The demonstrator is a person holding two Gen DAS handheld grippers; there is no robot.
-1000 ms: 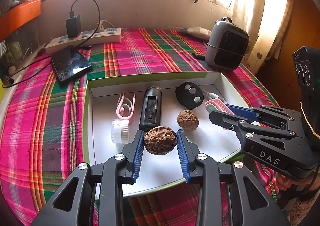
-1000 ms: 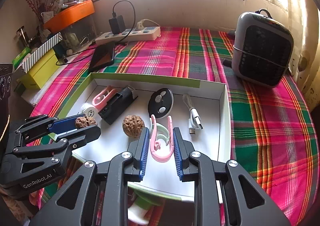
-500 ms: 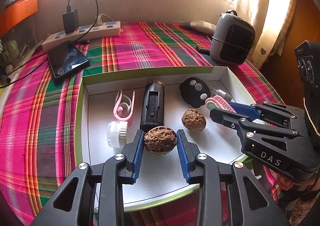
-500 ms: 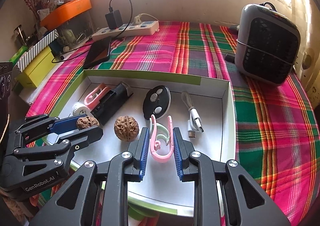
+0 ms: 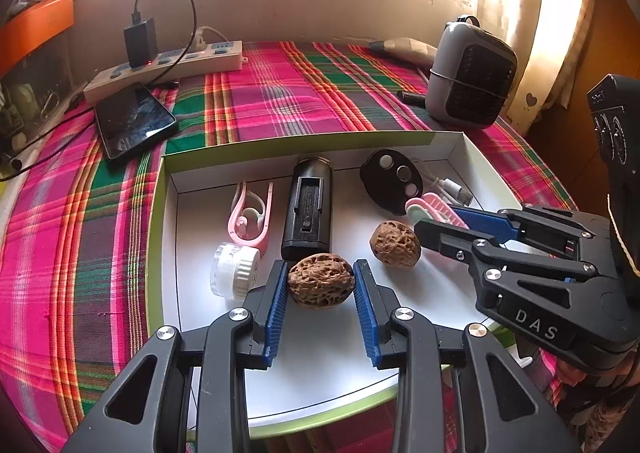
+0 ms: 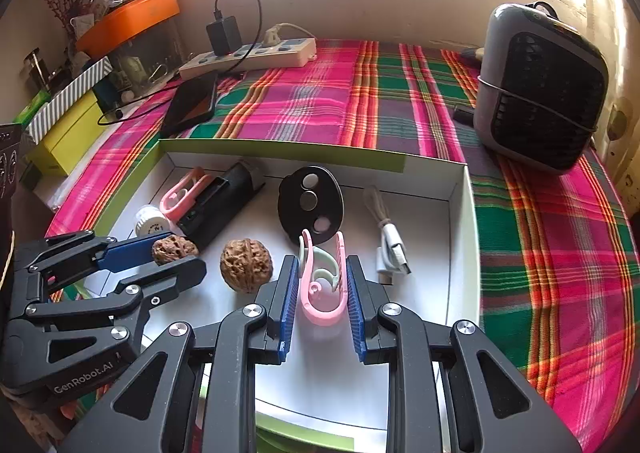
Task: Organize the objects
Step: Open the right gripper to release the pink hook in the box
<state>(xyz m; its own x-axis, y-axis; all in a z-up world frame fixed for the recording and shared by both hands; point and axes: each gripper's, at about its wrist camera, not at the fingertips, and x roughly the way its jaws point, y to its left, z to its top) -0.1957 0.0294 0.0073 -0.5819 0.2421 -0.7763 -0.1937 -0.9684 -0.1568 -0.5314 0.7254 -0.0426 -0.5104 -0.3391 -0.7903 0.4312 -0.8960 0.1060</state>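
Left wrist view: the left gripper [image 5: 321, 287] has its jaws clamped on a walnut [image 5: 321, 285], held over the near half of the white tray [image 5: 472, 157]; a second walnut [image 5: 395, 243] lies loose in the tray at about one o'clock from the held one, near it but apart. The right gripper [image 6: 322, 287] has its jaws closed on a pink clip [image 6: 322, 285], over the tray's near edge; the black remote [image 6: 311, 205] lies just beyond at twelve o'clock, and a USB cable [image 6: 390, 249] at two o'clock.

Risks, as judged: the walnut is round, hard and ridged, gripped only at two narrow flanks; any twist or slackening could let it roll out and scatter the white cap [image 5: 234, 271] at nine o'clock; the clip is thin springy plastic and could buckle or flick free under squeeze; both grippers work close together over one crowded tray, so a careless swing risks collision; a drop onto the plaid-covered counter [image 5: 280, 93] could roll away.
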